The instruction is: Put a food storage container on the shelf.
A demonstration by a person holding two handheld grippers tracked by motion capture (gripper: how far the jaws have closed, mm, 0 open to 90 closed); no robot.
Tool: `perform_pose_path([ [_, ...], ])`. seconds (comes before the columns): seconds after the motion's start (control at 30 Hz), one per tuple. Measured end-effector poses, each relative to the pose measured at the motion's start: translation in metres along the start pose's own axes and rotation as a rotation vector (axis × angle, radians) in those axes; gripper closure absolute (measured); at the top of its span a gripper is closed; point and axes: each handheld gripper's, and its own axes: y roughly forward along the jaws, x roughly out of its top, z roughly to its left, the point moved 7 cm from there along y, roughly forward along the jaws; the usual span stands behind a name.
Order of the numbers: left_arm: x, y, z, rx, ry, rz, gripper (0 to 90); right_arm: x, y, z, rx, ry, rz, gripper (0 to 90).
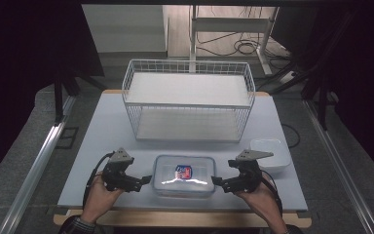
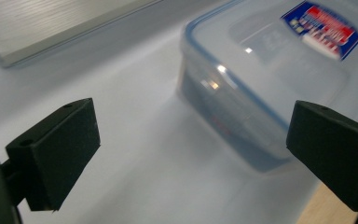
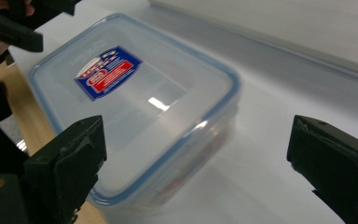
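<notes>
Starting at the left, we have the left gripper (image 1: 147, 180) just off the left end of the clear plastic container (image 1: 184, 176), its jaws spread wide with nothing between them; in the left gripper view the box sits ahead and to the right of the gap, apart from both pads. The container lies on the white table (image 1: 102, 146) near our edge, in front of the wire rack (image 1: 187, 100), its long axis running left to right, so each short end faces one gripper. Both hands look about equally near. The box is a shallow rounded rectangle with a blue-rimmed lid and a red-and-blue label (image 1: 184, 171) on top; the lid looks seated. At the right end, the right gripper (image 1: 215, 181) is likewise wide open and holds nothing, with the box ahead and to the left of its jaws. Beyond it a small white dish (image 1: 271, 153) stands on the table.
</notes>
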Motion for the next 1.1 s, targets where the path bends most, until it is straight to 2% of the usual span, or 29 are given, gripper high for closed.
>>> perform_pose_path([
  [0.03, 0.003, 0.002, -0.003, -0.025, -0.004, -0.004, 2.4, 0.000, 0.003, 0.004, 0.016, 0.003, 0.021, 4.5],
  [0.07, 0.003, 0.002, -0.003, -0.025, -0.004, -0.004, 2.4, 0.000, 0.003, 0.004, 0.016, 0.003, 0.021, 4.5],
  [0.13, 0.005, 0.004, -0.008, -0.059, -0.007, 0.000, 2.2, -0.001, 0.008, 0.006, 0.025, 0.011, 0.043, 4.5],
  [0.2, 0.006, 0.009, -0.011, -0.092, -0.015, 0.021, 2.2, -0.002, 0.012, 0.008, 0.044, 0.030, 0.060, 5.3],
  [0.23, 0.005, 0.016, -0.015, -0.125, -0.021, 0.048, 2.3, -0.003, 0.016, 0.008, 0.058, 0.043, 0.072, 5.8],
  [0.27, 0.005, 0.016, -0.015, -0.125, -0.021, 0.048, 2.3, -0.003, 0.016, 0.008, 0.058, 0.043, 0.072, 5.8],
  [0.3, 0.004, 0.024, -0.017, -0.155, -0.024, 0.069, 2.3, -0.004, 0.022, 0.007, 0.080, 0.060, 0.081, 5.9],
  [0.33, 0.004, 0.024, -0.017, -0.155, -0.024, 0.069, 2.2, -0.004, 0.022, 0.007, 0.080, 0.060, 0.081, 5.9],
  [0.37, 0.005, 0.030, -0.018, -0.204, -0.042, 0.075, 1.2, -0.006, 0.028, 0.007, 0.111, 0.089, 0.095, 6.1],
  [0.4, 0.005, 0.030, -0.018, -0.204, -0.042, 0.075, 1.2, -0.006, 0.028, 0.007, 0.111, 0.089, 0.095, 6.1],
  [0.47, 0.005, 0.036, -0.019, -0.262, -0.077, 0.079, 0.8, -0.009, 0.034, 0.007, 0.139, 0.120, 0.116, 6.3],
  [0.5, 0.003, 0.042, -0.021, -0.330, -0.111, 0.092, 0.5, -0.011, 0.040, 0.008, 0.177, 0.149, 0.130, 6.5],
  [0.53, 0.003, 0.042, -0.021, -0.330, -0.111, 0.092, 0.0, -0.011, 0.040, 0.008, 0.177, 0.149, 0.130, 6.5],
  [0.6, 0.000, 0.047, -0.023, -0.392, -0.147, 0.106, 0.1, -0.013, 0.044, 0.008, 0.200, 0.173, 0.143, 3.2],
  [0.63, 0.000, 0.048, -0.023, -0.400, -0.160, 0.103, 0.0, -0.014, 0.045, 0.008, 0.206, 0.187, 0.151, 3.2],
  [0.73, -0.001, 0.045, -0.024, -0.403, -0.156, 0.119, 0.7, -0.017, 0.045, 0.007, 0.238, 0.244, 0.165, 5.3],
  [0.77, -0.001, 0.043, -0.024, -0.397, -0.156, 0.121, 4.2, -0.018, 0.043, 0.006, 0.250, 0.272, 0.174, 9.6],
  [0.8, -0.001, 0.040, -0.024, -0.392, -0.157, 0.125, 4.2, -0.018, 0.043, 0.006, 0.250, 0.272, 0.174, 9.6],
  [0.83, -0.003, 0.034, -0.025, -0.388, -0.173, 0.138, 10.2, -0.018, 0.038, 0.006, 0.251, 0.286, 0.180, 16.9],
  [0.87, -0.003, 0.034, -0.025, -0.388, -0.173, 0.138, 12.4, -0.018, 0.038, 0.006, 0.251, 0.286, 0.180, 16.9],
  [0.9, -0.005, 0.031, -0.024, -0.392, -0.190, 0.139, 12.4, -0.018, 0.035, 0.007, 0.252, 0.293, 0.178, 21.0],
  [0.93, -0.006, 0.028, -0.024, -0.394, -0.198, 0.123, 15.8, -0.018, 0.032, 0.008, 0.247, 0.295, 0.172, 23.7],
  [0.97, -0.008, 0.020, -0.023, -0.405, -0.198, 0.103, 24.4, -0.020, 0.027, 0.011, 0.257, 0.302, 0.168, 29.7],
  [1.0, -0.008, 0.020, -0.023, -0.405, -0.198, 0.103, 28.5, -0.020, 0.027, 0.011, 0.257, 0.302, 0.168, 29.7],
  [1.03, -0.008, 0.016, -0.023, -0.402, -0.197, 0.085, 28.5, -0.020, 0.023, 0.011, 0.262, 0.331, 0.154, 35.8],
  [1.1, -0.008, 0.010, -0.025, -0.389, -0.213, 0.052, 38.7, -0.017, 0.015, 0.006, 0.281, 0.397, 0.093, 46.8],
])
